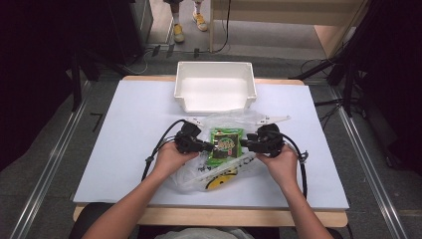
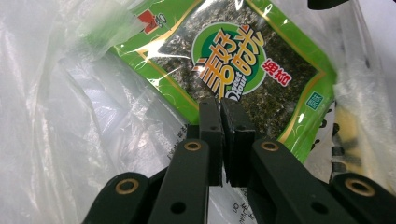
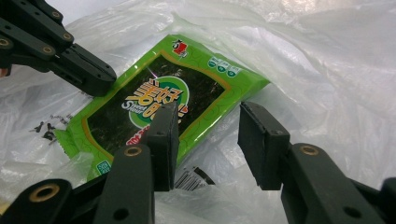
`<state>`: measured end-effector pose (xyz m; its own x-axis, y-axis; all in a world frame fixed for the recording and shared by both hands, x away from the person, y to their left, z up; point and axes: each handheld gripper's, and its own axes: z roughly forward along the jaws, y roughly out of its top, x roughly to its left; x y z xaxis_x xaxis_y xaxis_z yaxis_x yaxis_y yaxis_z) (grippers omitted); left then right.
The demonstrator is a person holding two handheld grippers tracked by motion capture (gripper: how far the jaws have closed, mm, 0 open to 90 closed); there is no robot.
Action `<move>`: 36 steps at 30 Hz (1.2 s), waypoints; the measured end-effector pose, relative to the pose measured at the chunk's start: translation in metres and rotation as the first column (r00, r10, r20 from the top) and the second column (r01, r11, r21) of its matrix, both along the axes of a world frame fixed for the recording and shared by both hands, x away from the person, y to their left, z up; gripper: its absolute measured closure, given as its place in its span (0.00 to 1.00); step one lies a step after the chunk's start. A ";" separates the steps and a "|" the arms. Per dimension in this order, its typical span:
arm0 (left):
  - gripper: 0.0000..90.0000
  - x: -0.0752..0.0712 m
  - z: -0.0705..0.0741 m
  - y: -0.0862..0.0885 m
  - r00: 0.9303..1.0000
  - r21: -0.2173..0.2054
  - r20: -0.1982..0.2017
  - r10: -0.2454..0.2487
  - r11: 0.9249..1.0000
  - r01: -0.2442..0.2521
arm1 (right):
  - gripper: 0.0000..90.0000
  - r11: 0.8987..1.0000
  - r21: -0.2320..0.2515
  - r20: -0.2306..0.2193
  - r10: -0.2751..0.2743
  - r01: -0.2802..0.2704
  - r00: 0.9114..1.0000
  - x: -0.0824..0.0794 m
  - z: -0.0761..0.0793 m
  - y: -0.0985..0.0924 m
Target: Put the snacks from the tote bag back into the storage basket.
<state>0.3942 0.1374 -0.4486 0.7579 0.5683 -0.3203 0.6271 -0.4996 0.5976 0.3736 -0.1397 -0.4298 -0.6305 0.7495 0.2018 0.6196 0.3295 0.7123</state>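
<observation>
A flat white table top (image 1: 124,144) carries one white rectangular plastic bin (image 1: 215,85), standing beyond both sets of jaws. Nearer the person lies one crumpled clear plastic bag (image 1: 226,172) with a yellow smiley print, spread under and around both grippers. On the bag, between the two sets of jaws, rests one green foil seaweed snack packet (image 1: 225,144) with a dark window and a round logo.

Two bare forearms reach in from the near edge, angled inward, each hand wrapped around its tool. The left gripper (image 2: 221,108) points rightward at the packet's edge; its jaws are pressed together, and whether a fold of bag film is pinched between them cannot be told. The right gripper (image 3: 209,128) points leftward, jaws spread apart with the packet's edge before them, nothing grasped.
</observation>
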 end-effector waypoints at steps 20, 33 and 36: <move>0.98 0.004 -0.006 0.004 0.999 -0.006 -0.031 0.027 1.000 -0.028 | 0.61 0.999 0.042 -0.002 0.011 -0.010 1.000 -0.005 0.013 0.014; 0.98 0.004 -0.007 0.005 0.999 -0.001 -0.032 0.029 1.000 -0.029 | 0.52 0.992 0.099 -0.090 -0.064 0.073 0.994 0.016 0.010 0.016; 0.98 0.004 -0.007 0.005 0.999 -0.004 -0.033 0.033 0.999 -0.033 | 0.53 0.993 0.098 -0.083 -0.063 0.071 0.995 0.014 0.014 0.017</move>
<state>0.3982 0.1420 -0.4560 0.7276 0.5914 -0.3478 0.6629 -0.4754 0.5784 0.3878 -0.1223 -0.4162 -0.5582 0.7630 0.3261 0.6940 0.2140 0.6874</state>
